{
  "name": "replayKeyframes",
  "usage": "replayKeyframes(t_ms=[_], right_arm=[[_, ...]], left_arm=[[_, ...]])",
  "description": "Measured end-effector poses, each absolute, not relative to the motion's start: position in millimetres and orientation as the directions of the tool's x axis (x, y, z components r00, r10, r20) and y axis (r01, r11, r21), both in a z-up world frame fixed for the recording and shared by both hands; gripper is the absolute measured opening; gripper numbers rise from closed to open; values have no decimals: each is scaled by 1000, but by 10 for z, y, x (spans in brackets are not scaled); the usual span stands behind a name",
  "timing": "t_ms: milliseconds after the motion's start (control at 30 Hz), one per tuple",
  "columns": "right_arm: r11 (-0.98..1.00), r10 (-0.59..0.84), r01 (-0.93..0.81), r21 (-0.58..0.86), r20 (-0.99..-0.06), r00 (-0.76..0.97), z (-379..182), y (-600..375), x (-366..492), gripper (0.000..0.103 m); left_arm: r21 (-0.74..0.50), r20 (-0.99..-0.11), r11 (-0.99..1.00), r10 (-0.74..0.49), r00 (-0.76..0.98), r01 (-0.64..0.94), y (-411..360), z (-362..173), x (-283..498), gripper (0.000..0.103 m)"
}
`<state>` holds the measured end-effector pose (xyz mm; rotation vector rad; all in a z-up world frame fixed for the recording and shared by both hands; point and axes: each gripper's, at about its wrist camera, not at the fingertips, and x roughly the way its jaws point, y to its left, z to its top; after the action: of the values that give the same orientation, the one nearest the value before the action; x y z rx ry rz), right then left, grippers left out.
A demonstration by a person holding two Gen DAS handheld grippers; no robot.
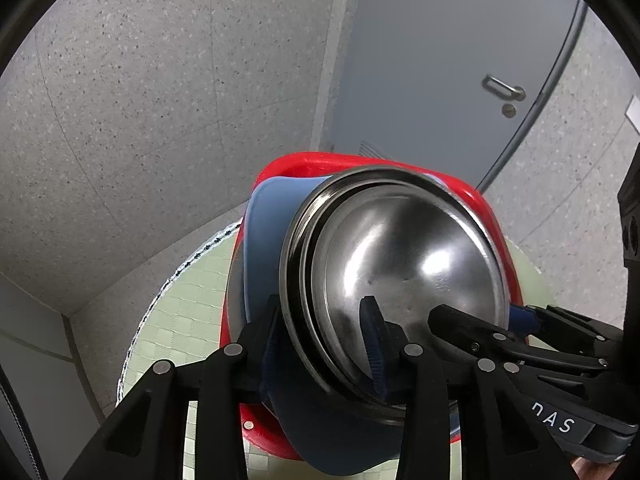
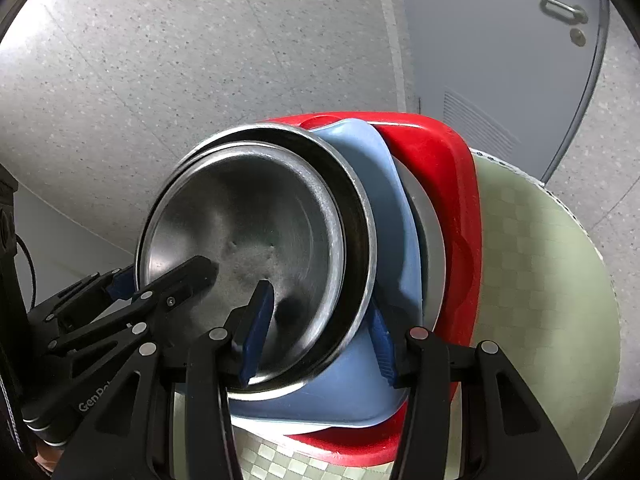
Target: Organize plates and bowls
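Observation:
A stack of dishes stands on a round table: a steel bowl (image 1: 404,256) nested in a wider steel dish (image 1: 296,280), on a blue plate (image 1: 264,240), over a red tray (image 1: 488,216). My left gripper (image 1: 320,344) is shut on the near rim of the steel dishes and blue plate, one finger inside the bowl. My right gripper (image 2: 316,336) grips the same stack (image 2: 248,232) from the other side, one finger in the bowl, one under the blue plate (image 2: 392,232). The red tray (image 2: 448,168) lies beneath. Each gripper shows in the other's view.
The table has a pale green checked cloth (image 2: 536,264) with a beaded edge (image 1: 188,268). Behind are a speckled floor (image 1: 140,100) and a grey door (image 1: 440,60) with a metal handle.

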<state>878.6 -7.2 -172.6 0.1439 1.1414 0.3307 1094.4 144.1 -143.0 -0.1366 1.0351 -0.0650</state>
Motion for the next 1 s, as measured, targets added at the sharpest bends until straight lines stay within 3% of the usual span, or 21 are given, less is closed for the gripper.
replayKeyframes(t_ms=[167, 333, 467, 667, 867, 1000], right_arm=[[943, 328, -181, 277, -863, 385, -1702, -105, 8736, 49], [944, 328, -171, 282, -853, 406, -1655, -177, 8673, 52], [945, 326, -154, 287, -837, 440, -1546, -255, 8574, 54], [952, 305, -141, 273, -797, 522, -1274, -307, 8155, 61], [966, 253, -122, 226, -750, 611, -962, -356, 7464, 63], [976, 209, -98, 196, -706, 677, -753, -389, 6924, 74]], left_arm=[[-146, -846, 989, -123, 518, -3, 1463, -1380, 10914, 38], [-150, -836, 989, -126, 533, -1, 1518, -1321, 10806, 49], [-135, -820, 991, -105, 562, -13, 1573, -1227, 10632, 72], [-77, -758, 997, -58, 650, -1, 1573, -927, 10078, 93], [-35, -675, 999, -42, 736, 25, 1487, -621, 9270, 102], [-20, -625, 999, -44, 779, 41, 1447, -477, 8654, 102]])
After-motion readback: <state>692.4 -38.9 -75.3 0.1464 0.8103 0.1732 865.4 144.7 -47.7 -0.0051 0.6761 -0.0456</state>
